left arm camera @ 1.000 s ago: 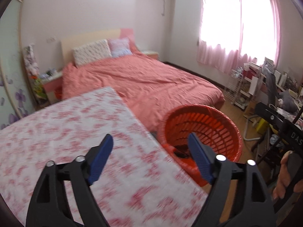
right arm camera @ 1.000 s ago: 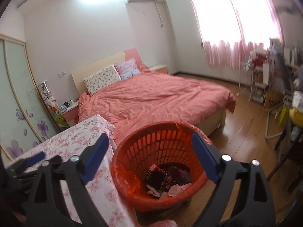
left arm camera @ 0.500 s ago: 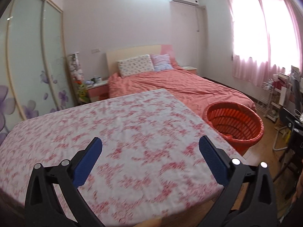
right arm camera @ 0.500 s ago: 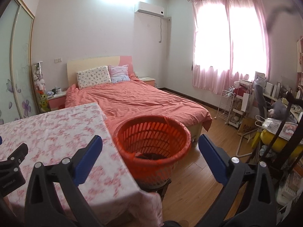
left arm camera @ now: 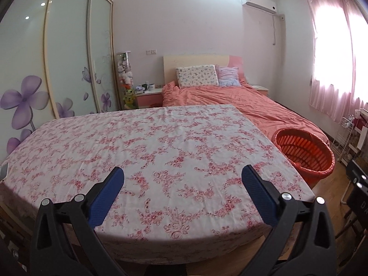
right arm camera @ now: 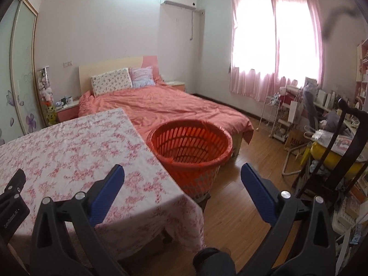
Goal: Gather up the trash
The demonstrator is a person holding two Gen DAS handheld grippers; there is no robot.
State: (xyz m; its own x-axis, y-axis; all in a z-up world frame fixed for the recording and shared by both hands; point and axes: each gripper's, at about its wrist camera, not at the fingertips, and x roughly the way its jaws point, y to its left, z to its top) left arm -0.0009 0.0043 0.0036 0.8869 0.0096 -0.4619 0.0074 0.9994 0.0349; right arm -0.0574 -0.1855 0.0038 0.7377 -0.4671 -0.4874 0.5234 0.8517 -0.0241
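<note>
An orange slatted basket (right arm camera: 191, 145) stands on the floor at the table's right side; it also shows in the left wrist view (left arm camera: 303, 153). Its inside is hidden from here. The table (left arm camera: 161, 151) carries a red-flowered white cloth, and no trash shows on it. My left gripper (left arm camera: 181, 191) is open and empty above the table's near edge. My right gripper (right arm camera: 181, 191) is open and empty, held back from the basket above the table's right corner (right arm camera: 147, 195) and the floor.
A bed with a salmon cover (right arm camera: 165, 105) lies behind the table and basket. Sliding wardrobe doors (left arm camera: 57, 57) line the left wall. A cluttered desk, racks and a black stand (right arm camera: 333, 133) crowd the right side. Wooden floor (right arm camera: 248, 161) lies right of the basket.
Both grippers have pulled back and up from the basket. The basket's contents, seen a second ago, are out of sight, and the whole table top has come into view.
</note>
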